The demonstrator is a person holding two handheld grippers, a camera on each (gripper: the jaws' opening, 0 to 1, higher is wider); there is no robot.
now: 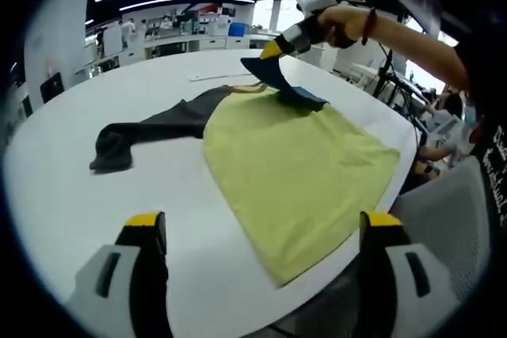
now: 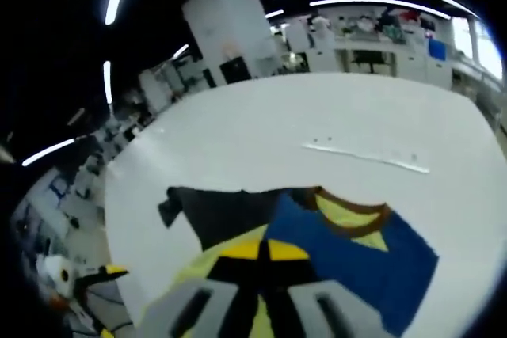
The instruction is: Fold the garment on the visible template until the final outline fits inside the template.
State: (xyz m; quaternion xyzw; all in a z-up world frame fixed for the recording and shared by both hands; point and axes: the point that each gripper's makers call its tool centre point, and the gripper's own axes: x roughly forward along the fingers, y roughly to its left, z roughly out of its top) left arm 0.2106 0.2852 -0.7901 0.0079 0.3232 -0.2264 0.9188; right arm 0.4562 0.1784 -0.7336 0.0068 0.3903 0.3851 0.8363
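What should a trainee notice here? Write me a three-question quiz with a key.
1. True or false: the right hand-held gripper pinches the blue fabric sleeve of the yellow-green garment.
2. Which sleeve lies flat on the white round table? A: blue sleeve. B: dark grey sleeve. C: red sleeve.
3. Fill in: the left hand-held gripper is ____.
Key: 1 true; 2 B; 3 open.
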